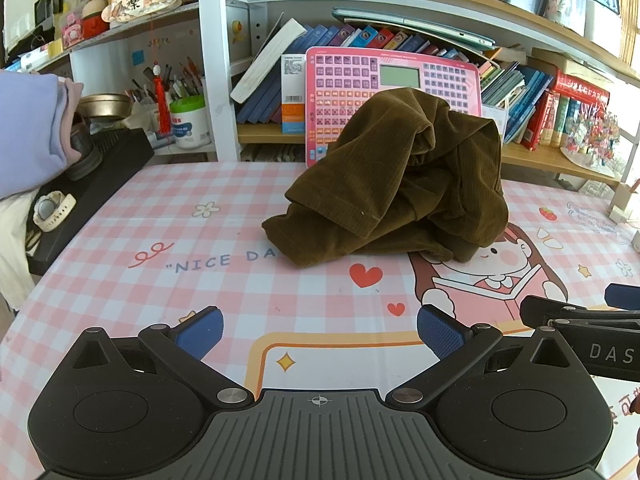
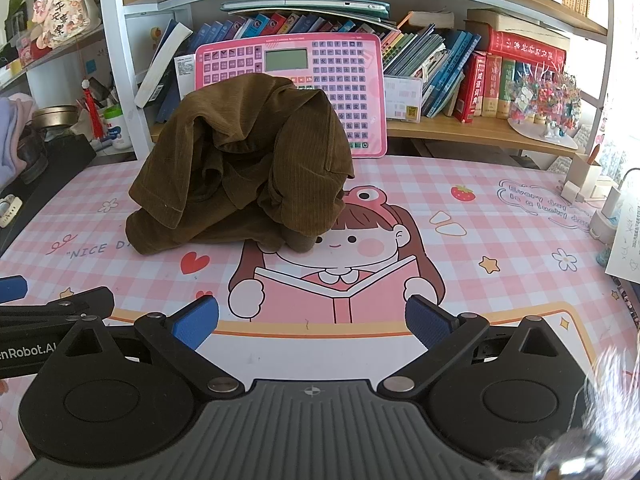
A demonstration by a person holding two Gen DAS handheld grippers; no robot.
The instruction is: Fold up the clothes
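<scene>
Garment: brown ribbed corduroy [image 1: 400, 176], crumpled in a heap.
Table [image 1: 160, 240]: bare checked cover around the heap.
Left claw [image 1: 320, 334]: spread, empty.
Right claw [image 2: 312, 322]: spread, empty.

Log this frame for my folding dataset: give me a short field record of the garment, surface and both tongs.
garment: brown corduroy garment, crumpled in a heap, unfolded
surface: pink checked table mat
behind garment: pink learning tablet, propped upright
left tongs: open, empty, short of the garment
right tongs: open, empty, short of the garment
</scene>
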